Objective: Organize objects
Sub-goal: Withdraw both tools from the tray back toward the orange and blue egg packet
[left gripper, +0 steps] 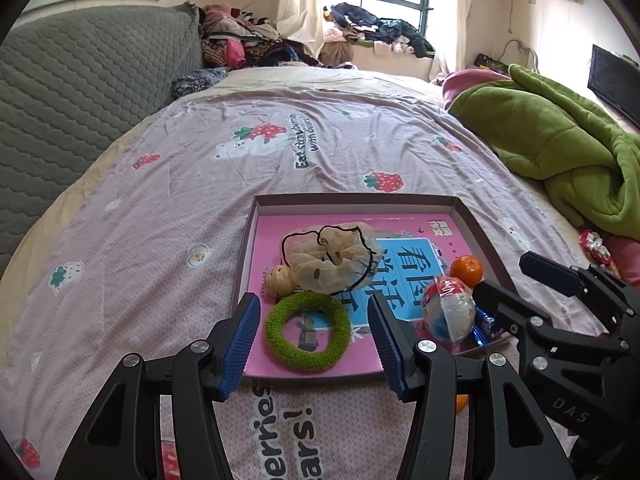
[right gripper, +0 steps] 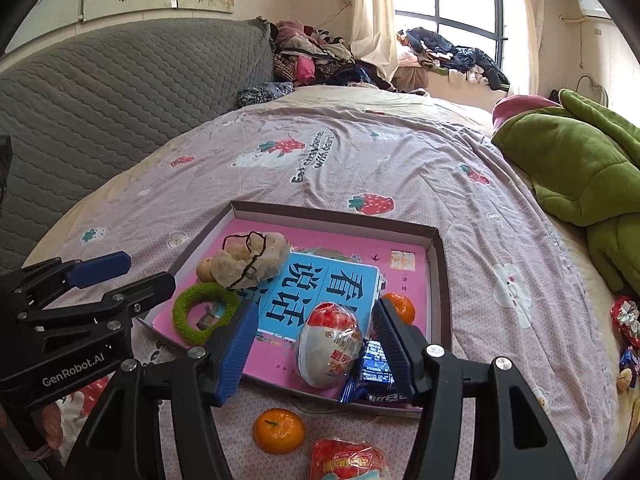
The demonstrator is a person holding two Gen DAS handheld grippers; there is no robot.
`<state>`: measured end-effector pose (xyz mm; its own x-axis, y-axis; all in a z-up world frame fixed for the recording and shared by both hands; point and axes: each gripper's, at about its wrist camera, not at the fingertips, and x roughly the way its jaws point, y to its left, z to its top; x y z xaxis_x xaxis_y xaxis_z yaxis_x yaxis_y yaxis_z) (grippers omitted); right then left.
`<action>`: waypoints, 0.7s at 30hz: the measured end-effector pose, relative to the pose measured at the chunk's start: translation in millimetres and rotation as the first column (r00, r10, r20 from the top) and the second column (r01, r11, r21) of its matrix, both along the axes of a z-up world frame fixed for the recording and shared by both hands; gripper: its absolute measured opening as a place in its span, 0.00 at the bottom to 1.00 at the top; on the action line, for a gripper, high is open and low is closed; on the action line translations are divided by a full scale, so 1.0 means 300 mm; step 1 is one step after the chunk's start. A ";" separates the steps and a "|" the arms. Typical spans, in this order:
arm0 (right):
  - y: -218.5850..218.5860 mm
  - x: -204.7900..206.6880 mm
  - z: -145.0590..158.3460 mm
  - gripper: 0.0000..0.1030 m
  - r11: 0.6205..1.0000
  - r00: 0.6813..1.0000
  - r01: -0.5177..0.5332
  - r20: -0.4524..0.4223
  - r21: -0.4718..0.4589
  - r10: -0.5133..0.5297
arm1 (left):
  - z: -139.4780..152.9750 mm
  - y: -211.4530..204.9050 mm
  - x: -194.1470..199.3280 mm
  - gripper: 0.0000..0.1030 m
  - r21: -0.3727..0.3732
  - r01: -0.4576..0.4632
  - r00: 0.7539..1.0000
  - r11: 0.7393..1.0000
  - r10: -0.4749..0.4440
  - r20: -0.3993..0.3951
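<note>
Both tools hang over the near edge of the bed with their blue-padded jaws spread apart and nothing between the pads. Directly ahead of the left gripper (left gripper: pixel 314 346), framed by its fingers, lies the fuzzy green ring (left gripper: pixel 308 332), flat on the pink picture book (left gripper: pixel 276 236) that lines the shallow dark-rimmed cardboard tray (left gripper: pixel 352 199). Just beyond the ring sit a small tan woven ball (left gripper: pixel 279 280) and a crumpled cream gauze scrunchie with black trim (left gripper: pixel 330 258), touching each other.

Below the right gripper (right gripper: pixel 314 348), on the pink strawberry-print bedsheet (right gripper: pixel 400 160) outside the tray, rest a loose orange mandarin (right gripper: pixel 279 430) and a second red-and-white wrapped snack (right gripper: pixel 350 460). Between its fingers, inside the tray, stands a red-and-white egg-shaped wrapped snack (right gripper: pixel 330 344), with a blue foil packet (right gripper: pixel 374 376) against its right side. A second mandarin (right gripper: pixel 400 307) sits just past the right finger, near the tray's right wall. Far to the right lies a rumpled green fleece blanket (right gripper: pixel 572 168).
</note>
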<state>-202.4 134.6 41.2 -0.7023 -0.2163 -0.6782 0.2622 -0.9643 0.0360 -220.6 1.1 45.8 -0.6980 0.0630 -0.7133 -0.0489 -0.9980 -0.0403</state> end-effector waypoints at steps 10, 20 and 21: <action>0.040 0.055 0.090 0.61 0.999 0.999 -0.012 -0.052 -0.047 0.009 | 0.044 0.020 0.052 0.56 0.001 0.017 1.000 1.000 -0.017 -0.023; 0.065 0.118 0.156 0.61 0.998 0.995 -0.019 -0.096 -0.056 0.013 | 0.080 0.047 0.118 0.56 -0.004 0.036 0.998 0.999 -0.036 -0.048; 0.066 0.125 0.162 0.61 0.998 0.995 -0.018 -0.101 -0.056 0.012 | 0.085 0.049 0.125 0.56 -0.007 0.036 0.998 0.999 -0.037 -0.053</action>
<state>-164.8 154.3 89.8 -0.7628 -0.2634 -0.5905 0.2818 -0.9574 0.0630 -183.2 15.8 71.3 -0.7320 0.0851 -0.6760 -0.0873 -0.9957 -0.0308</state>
